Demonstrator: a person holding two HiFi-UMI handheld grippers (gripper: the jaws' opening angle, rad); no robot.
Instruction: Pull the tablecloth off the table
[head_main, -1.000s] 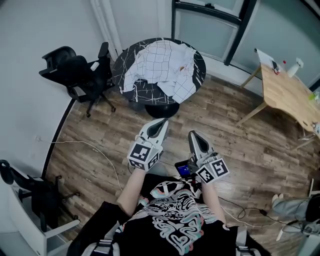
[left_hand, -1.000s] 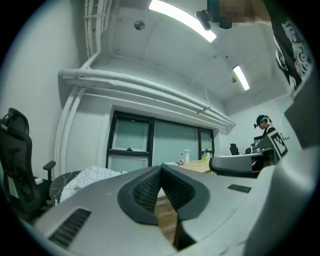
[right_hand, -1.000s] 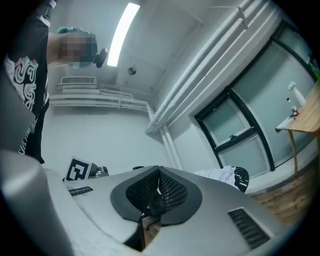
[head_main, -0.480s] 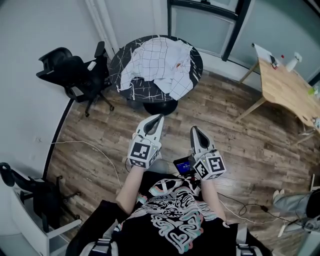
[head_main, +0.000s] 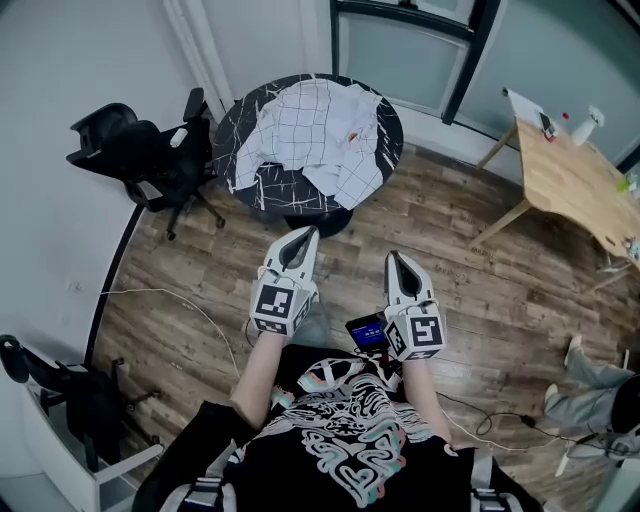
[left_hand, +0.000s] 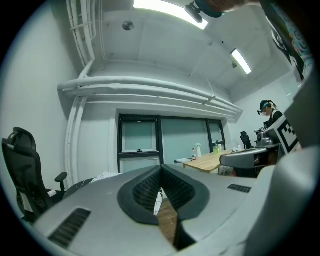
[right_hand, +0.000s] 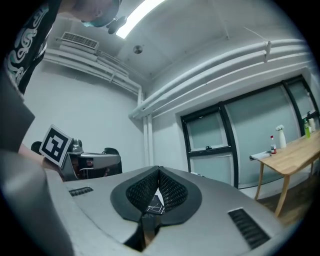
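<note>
Lying in a messy heap on the round tabletop (head_main: 232, 150) is the white tablecloth (head_main: 320, 130) with thin dark squares on it. It covers most of the top. One part hangs over the edge nearest the person, and the dark top with white lines shows at the left side.

The left tool (head_main: 307, 232) is held in the air on the person's side of the round tabletop, well apart from it and pointing at it. Its jaws are pressed together with nothing between them. The right tool (head_main: 393, 256) is beside it, a bit farther from the round tabletop. Its jaws are together too, and they hold nothing.

A black chair (head_main: 140, 155) stands just left of the round tabletop. A wooden tabletop (head_main: 570, 175) stands well off to its right.
</note>
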